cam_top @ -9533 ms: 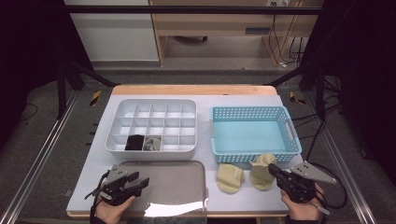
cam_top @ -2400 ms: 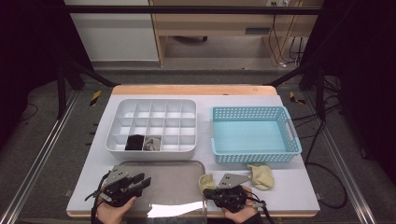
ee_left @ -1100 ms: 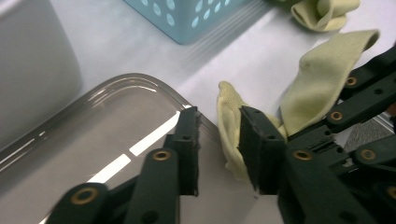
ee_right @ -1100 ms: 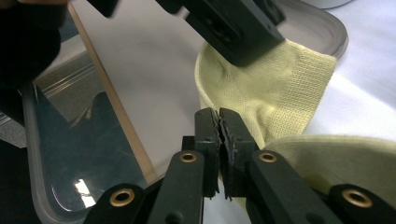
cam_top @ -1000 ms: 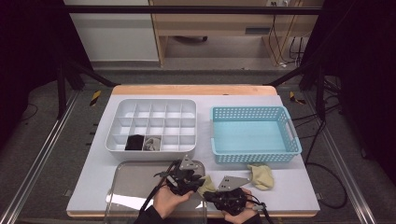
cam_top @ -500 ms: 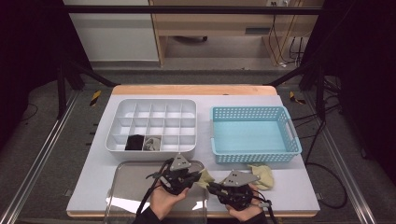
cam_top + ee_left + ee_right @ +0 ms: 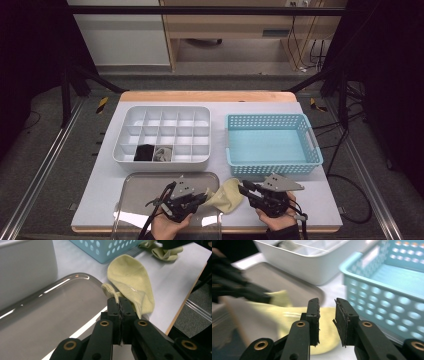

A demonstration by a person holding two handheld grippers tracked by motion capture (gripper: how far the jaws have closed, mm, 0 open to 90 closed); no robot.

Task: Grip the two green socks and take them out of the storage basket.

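Pale yellow sock (image 7: 130,281), limp & creased, cuff bunched up.

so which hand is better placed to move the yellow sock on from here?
Left, probably. The left tongs are shut on the yellow sock at its cuff, beside the clear tray. The right tongs have just been opening, with nothing between them.

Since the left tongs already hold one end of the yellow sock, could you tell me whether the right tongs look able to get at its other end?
Probably yes. The right tongs stand slightly open just above the yellow sock, nothing between them, while the left tongs pinch its cuff over the tray.
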